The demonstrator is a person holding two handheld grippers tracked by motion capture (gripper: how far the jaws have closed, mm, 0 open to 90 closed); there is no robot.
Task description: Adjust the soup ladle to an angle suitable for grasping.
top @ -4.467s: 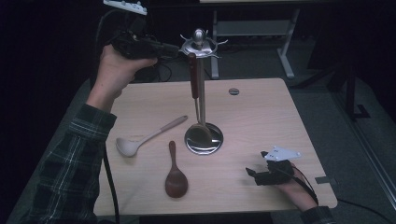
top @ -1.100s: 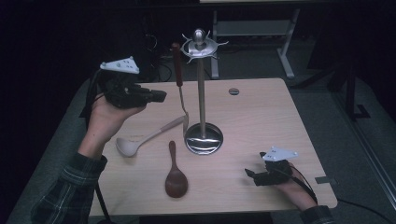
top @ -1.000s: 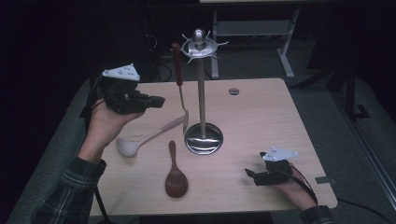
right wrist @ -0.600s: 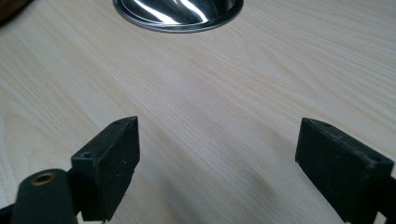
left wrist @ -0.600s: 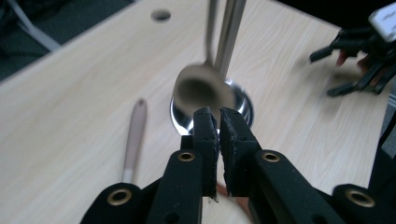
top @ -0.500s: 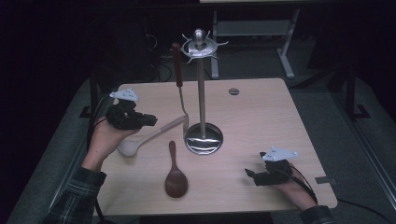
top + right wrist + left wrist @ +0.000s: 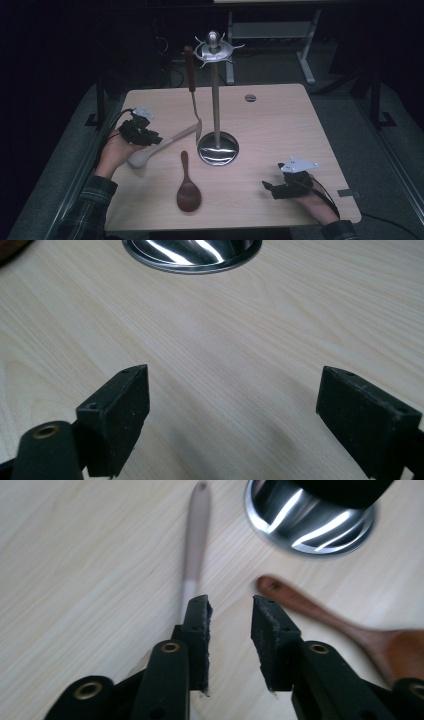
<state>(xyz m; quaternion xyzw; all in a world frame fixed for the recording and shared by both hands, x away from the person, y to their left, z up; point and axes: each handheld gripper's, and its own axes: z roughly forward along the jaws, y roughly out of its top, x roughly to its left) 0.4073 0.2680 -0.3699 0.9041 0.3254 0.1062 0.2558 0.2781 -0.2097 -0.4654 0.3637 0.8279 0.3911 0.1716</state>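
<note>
We see the left claw (image 7: 150, 139) low over the pale ladle (image 7: 152, 150) on the bench (image 7: 280, 125). Its jaws have just been opening and stand partly spread, with bare bench between them and the ladle handle (image 7: 196, 545) beside one jaw. The right claw (image 7: 270, 187) rests spread wide near the stand base (image 7: 192, 255). A wooden spoon (image 7: 187, 187) lies between the two claws.

No lettering, label, brand mark or number can be read anywhere: the pale wooden surface (image 7: 280, 130), the utensils and the polished steel stand (image 7: 216, 100) carry no legible writing.
</note>
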